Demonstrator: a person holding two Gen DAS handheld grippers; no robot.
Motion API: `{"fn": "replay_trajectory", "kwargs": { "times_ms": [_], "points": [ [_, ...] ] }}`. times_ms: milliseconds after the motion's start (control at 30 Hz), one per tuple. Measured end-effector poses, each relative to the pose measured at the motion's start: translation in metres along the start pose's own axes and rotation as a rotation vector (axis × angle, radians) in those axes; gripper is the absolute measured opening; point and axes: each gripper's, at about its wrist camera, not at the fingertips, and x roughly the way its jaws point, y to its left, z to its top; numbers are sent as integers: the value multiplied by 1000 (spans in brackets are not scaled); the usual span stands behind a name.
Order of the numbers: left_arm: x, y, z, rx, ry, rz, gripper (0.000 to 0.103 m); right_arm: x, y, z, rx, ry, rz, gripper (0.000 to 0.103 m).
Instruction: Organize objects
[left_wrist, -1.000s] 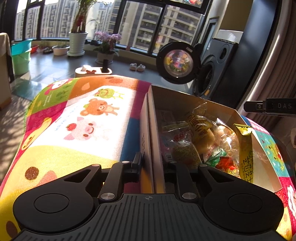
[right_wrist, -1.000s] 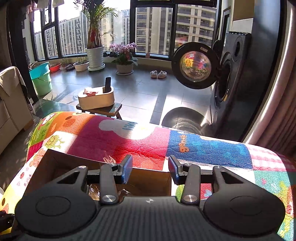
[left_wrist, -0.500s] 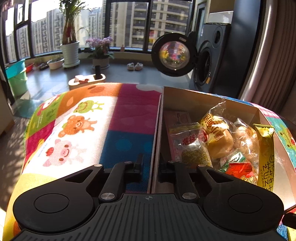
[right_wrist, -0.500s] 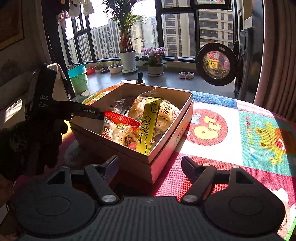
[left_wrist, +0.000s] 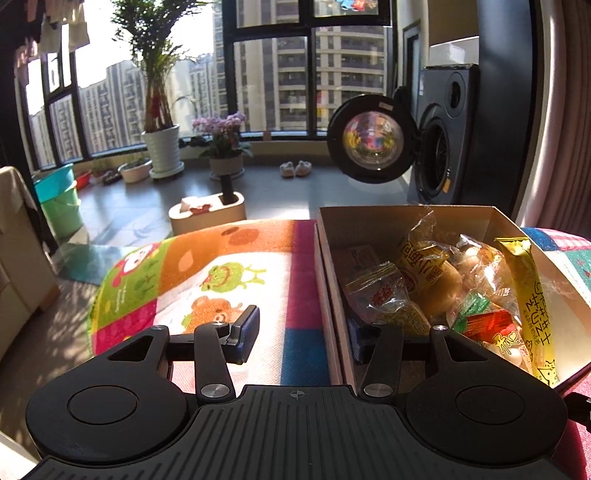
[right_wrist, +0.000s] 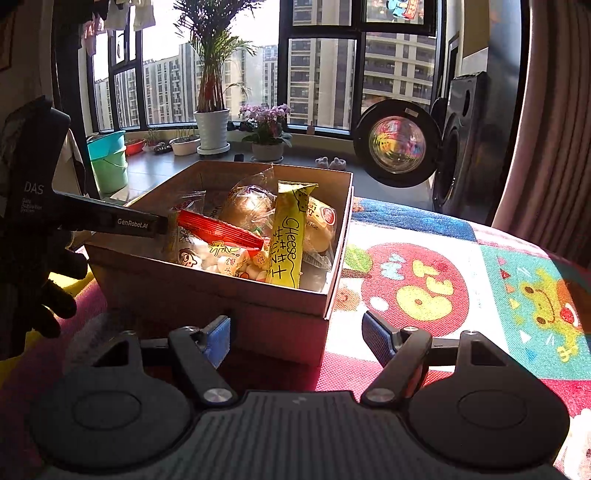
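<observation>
An open cardboard box (left_wrist: 406, 218) (right_wrist: 207, 288) of wrapped snacks sits on a colourful cartoon mat (left_wrist: 229, 280) (right_wrist: 424, 288). Inside are a yellow cheese stick packet (left_wrist: 532, 295) (right_wrist: 291, 236), a red packet (right_wrist: 218, 229) and bagged buns (left_wrist: 436, 280). My left gripper (left_wrist: 304, 341) straddles the box's left wall. Its jaws are opening, one finger outside and one inside, and the pads stand off the cardboard. In the right wrist view the left gripper (right_wrist: 159, 227) reaches over the box's rim, held by a gloved hand (right_wrist: 37, 277). My right gripper (right_wrist: 297, 343) is open just before the box's near corner, holding nothing.
A washing machine (left_wrist: 439, 147) (right_wrist: 461, 147) with its round door swung open stands beyond the mat. Potted plants (left_wrist: 162, 151), a teal bucket (right_wrist: 109, 158) and a tissue box on a stool (left_wrist: 207, 210) are on the floor by the windows. A curtain (right_wrist: 554, 129) hangs at right.
The left gripper's jaws have parted and let go of the box's wall. The right gripper opened wider, swung round to face the box from the side and came closer to its corner.
</observation>
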Motion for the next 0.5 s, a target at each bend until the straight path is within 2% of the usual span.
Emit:
{"fn": "replay_trajectory", "kwargs": {
  "times_ms": [67, 133, 200, 300, 367, 500],
  "points": [
    [-31, -2, -2, -12, -68, 5, 50, 1, 1, 1, -3, 9, -35, 74],
    [-67, -4, -9, -31, -130, -14, 50, -5, -2, -3, 13, 22, -22, 77],
    [-99, -9, -24, -37, -162, -58, 50, -15, -4, -12, 30, 42, -8, 90],
    [-126, -22, -54, -11, -111, -132, 50, -32, -6, -31, 44, 69, -20, 102],
    [-135, -35, -81, 1, -48, -164, 50, -44, -6, -47, 64, 95, -30, 103],
    [-134, -55, -117, 28, 1, -127, 50, -55, -4, -71, 81, 128, -49, 103]
  ]
}}
